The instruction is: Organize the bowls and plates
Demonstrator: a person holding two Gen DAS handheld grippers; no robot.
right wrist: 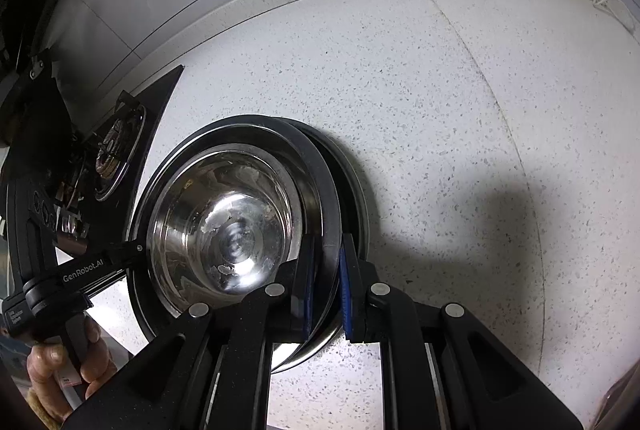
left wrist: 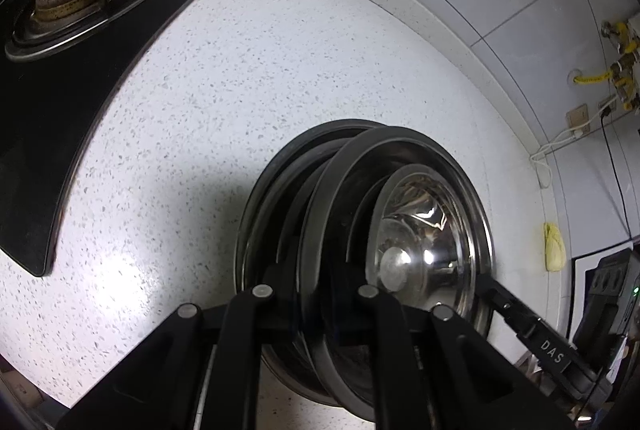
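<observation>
both grippers grip opposite rims of a steel plate (right wrist: 320,166) holding a steel bowl (right wrist: 228,222), above another plate (left wrist: 272,190) on the speckled tabletop (right wrist: 440,110). right gripper (right wrist: 326,290) fingers are clamped on the rim. left gripper (left wrist: 316,294) fingers straddle the opposite rim, pads hidden, so i cannot tell whether they press it.

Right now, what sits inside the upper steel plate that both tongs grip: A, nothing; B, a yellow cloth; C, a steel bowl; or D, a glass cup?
C: a shiny steel bowl rests inside the upper plate, whose rim the right tongs pinch.
</observation>
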